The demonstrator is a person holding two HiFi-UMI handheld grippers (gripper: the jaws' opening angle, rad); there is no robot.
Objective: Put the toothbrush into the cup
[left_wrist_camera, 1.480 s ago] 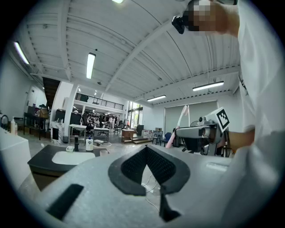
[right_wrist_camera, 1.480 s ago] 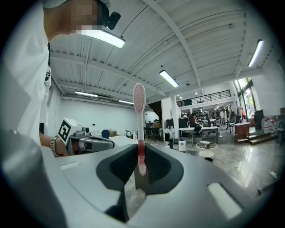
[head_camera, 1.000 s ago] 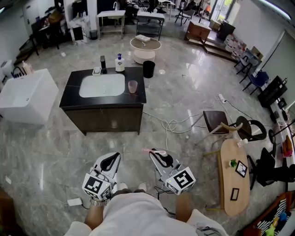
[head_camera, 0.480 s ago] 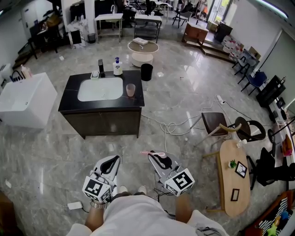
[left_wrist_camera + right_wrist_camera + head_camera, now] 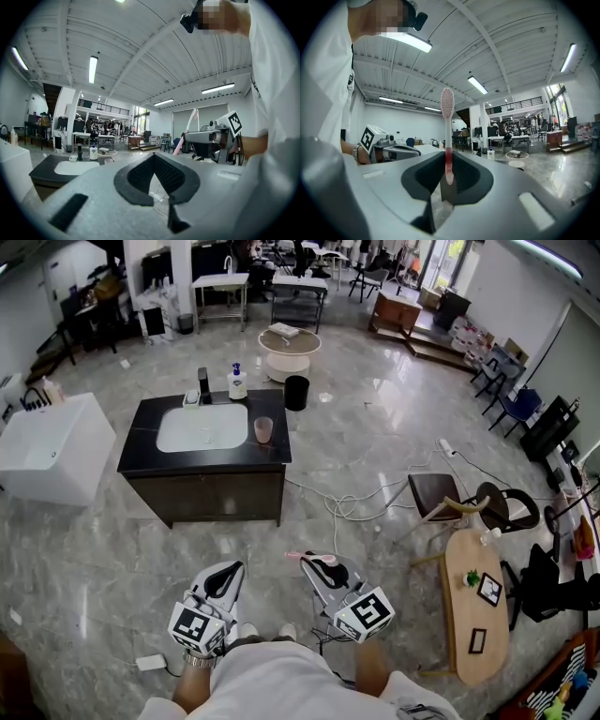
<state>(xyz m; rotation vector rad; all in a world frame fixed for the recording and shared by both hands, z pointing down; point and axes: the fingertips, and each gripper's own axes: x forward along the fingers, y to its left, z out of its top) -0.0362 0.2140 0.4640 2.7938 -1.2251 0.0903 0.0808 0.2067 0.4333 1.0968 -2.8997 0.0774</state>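
A pink toothbrush [image 5: 307, 555] sticks out sideways from my right gripper [image 5: 319, 563], which is shut on its handle. In the right gripper view the toothbrush [image 5: 447, 122] stands upright between the jaws, bristle head on top. The pink cup [image 5: 263, 429] stands on the right end of a black vanity counter [image 5: 274, 452], far ahead of both grippers across the floor. My left gripper [image 5: 228, 570] is held beside the right one, shut and empty. From the left gripper [image 5: 153, 155] view, the cup [image 5: 108, 160] shows small and distant.
A white basin [image 5: 202, 427], a faucet [image 5: 202, 385] and a soap bottle [image 5: 236, 382] are on the counter. Behind it stand a black bin [image 5: 297, 392] and a round table [image 5: 290, 348]. A white tub [image 5: 52, 451] sits at the left. Cables [image 5: 347, 502], a chair [image 5: 439, 495] and a wooden table [image 5: 476, 601] lie to the right.
The counter and cup have slid slightly down and left in the head view. Both grippers keep their places, and the right one still holds the toothbrush.
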